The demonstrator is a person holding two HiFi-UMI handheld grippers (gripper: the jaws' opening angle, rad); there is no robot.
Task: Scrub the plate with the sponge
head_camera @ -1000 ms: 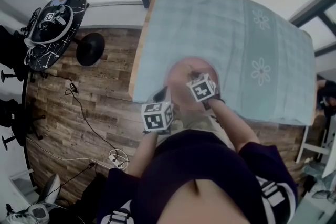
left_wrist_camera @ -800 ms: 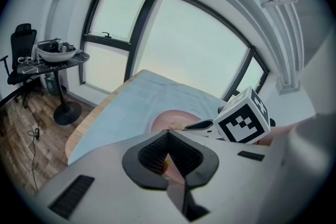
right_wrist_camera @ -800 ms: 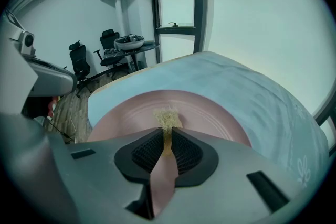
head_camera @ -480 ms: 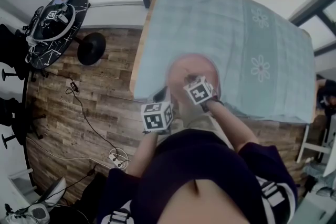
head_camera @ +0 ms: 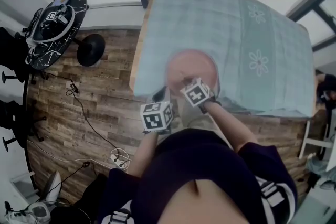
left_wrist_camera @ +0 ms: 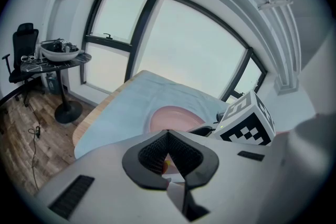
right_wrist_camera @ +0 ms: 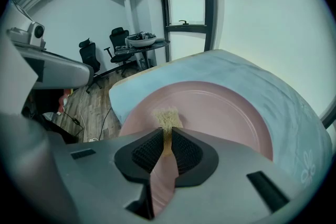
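Grey right hand-held gripper (right_wrist_camera: 167, 134): jaws pinched narrow on the sponge, which stands up between the black pads.
Sponge (right_wrist_camera: 168, 118): tan and frayed at its free end; we find that end resting on the near part of the plate.
Left hand-held gripper (left_wrist_camera: 168, 139): jaws drawn almost together on a thin pale edge, which we read as the plate's near rim.
Plate (head_camera: 190, 64): pink and round, lying flat on the cloth near the bench's near-left corner; we note both hand-held grippers at its near side, just beside each other.
Cloth (head_camera: 226, 23): light blue and checked, with flower motifs toward the right; it covers the bench top.
Bench (head_camera: 140, 50): a wooden edge shows along the cloth's left side.
Floor (head_camera: 58, 123): wood planks, with cables (head_camera: 79, 107) lying left of the bench.
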